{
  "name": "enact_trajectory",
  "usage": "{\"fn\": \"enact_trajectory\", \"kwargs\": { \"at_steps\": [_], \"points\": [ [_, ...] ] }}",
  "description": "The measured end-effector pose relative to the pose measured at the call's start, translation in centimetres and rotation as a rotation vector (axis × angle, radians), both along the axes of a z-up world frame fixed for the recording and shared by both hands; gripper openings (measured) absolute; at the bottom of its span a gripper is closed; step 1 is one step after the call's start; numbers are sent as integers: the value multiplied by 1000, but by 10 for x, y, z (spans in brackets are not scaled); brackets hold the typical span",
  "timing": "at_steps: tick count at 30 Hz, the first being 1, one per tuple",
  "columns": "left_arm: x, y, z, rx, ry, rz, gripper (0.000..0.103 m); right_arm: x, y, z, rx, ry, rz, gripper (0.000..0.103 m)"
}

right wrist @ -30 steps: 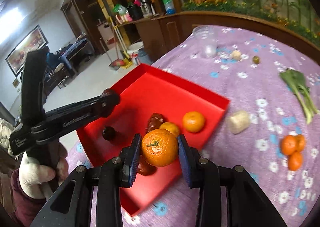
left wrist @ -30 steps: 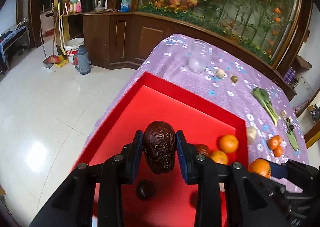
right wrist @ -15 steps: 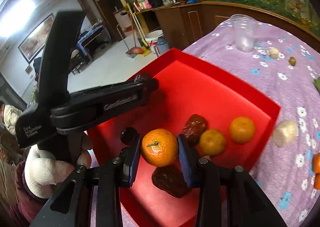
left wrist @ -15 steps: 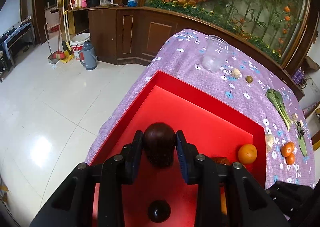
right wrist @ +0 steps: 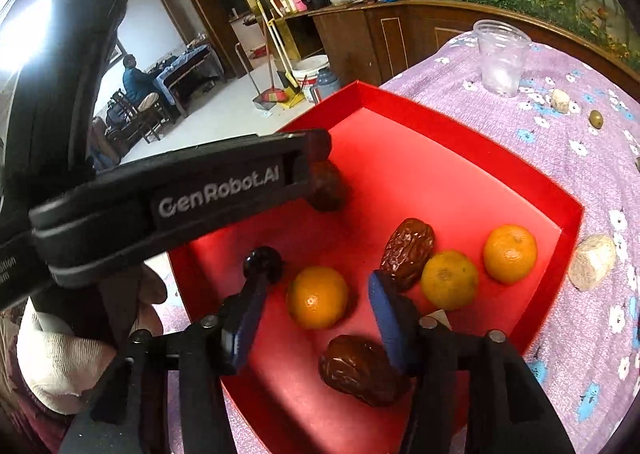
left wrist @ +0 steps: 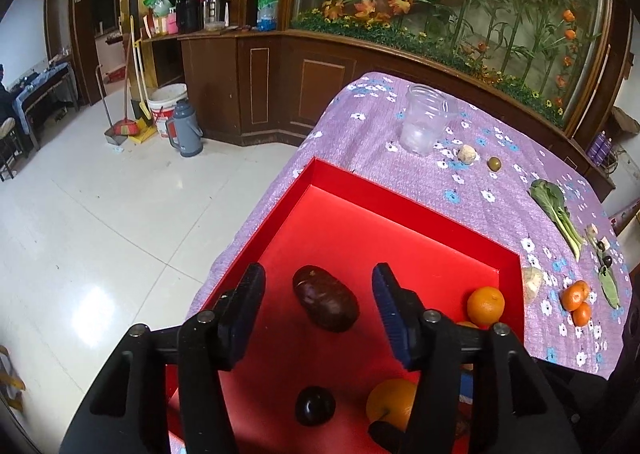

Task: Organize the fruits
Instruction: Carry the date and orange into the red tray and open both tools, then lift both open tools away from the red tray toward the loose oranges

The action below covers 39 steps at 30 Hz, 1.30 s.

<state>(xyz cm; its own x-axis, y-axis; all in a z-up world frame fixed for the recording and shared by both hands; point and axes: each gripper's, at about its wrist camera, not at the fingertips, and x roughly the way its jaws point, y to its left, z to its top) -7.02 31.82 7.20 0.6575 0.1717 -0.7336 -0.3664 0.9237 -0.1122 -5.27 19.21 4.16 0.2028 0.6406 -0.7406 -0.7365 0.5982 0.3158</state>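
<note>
Both grippers have let go since a second ago. The left gripper (left wrist: pixel 318 314), which was clamped on a dark wrinkled date, now stands with its jaws wide apart, and the date (left wrist: pixel 325 304) lies on the floor of the red tray (left wrist: pixel 400 198) between the two blue pads, touching neither. Nearer the camera, a small round dark fruit (left wrist: pixel 315 406) sits on the tray floor.

The right gripper (right wrist: pixel 314 312) was holding an orange half a second ago. Its jaws are now apart too, and the orange (right wrist: pixel 318 297) rests on the tray (right wrist: pixel 440 134) between the fingers, free of both pads. In the right wrist view a second date (right wrist: pixel 408 252) lies just beyond the right finger, touching another orange (right wrist: pixel 449 280), with a third orange (right wrist: pixel 510 253) beside it near the tray's far wall. A third date (right wrist: pixel 360 370) lies close to the camera, partly behind the right finger. The released date from the left gripper shows there as a dark shape (right wrist: pixel 326 186) under the tip of the left gripper's body (right wrist: pixel 208 190).

Outside the tray, on the purple flowered cloth (left wrist: pixel 460 190), stand a clear plastic cup (left wrist: pixel 424 124), a pale lump (left wrist: pixel 467 154), a small green fruit (left wrist: pixel 494 164), a leafy green vegetable (left wrist: pixel 556 210) and two small oranges (left wrist: pixel 576 300) touching each other.
</note>
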Motion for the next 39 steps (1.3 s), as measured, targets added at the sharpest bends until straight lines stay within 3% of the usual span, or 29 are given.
{"fn": "enact_trajectory", "kwargs": {
  "at_steps": [11, 19, 25, 32, 39],
  "points": [
    [-26, -30, 23, 86, -42, 13, 60, -10, -35, 12, 19, -21, -46, 58],
    [-43, -70, 38, 145, -66, -15, 68, -17, -92, 15, 49, -8, -132, 61],
    [-51, -92, 43, 113, -76, -57, 73, -17, -160, 9, 46, -12, -239, 61],
    [-36, -121, 32, 50, -51, -120, 75, 0, -267, -7, 16, 19, -450, 61],
    [-4, -168, 11, 23, 5, -253, 75, 22, -305, -6, 43, 20, -531, 61]
  ]
}}
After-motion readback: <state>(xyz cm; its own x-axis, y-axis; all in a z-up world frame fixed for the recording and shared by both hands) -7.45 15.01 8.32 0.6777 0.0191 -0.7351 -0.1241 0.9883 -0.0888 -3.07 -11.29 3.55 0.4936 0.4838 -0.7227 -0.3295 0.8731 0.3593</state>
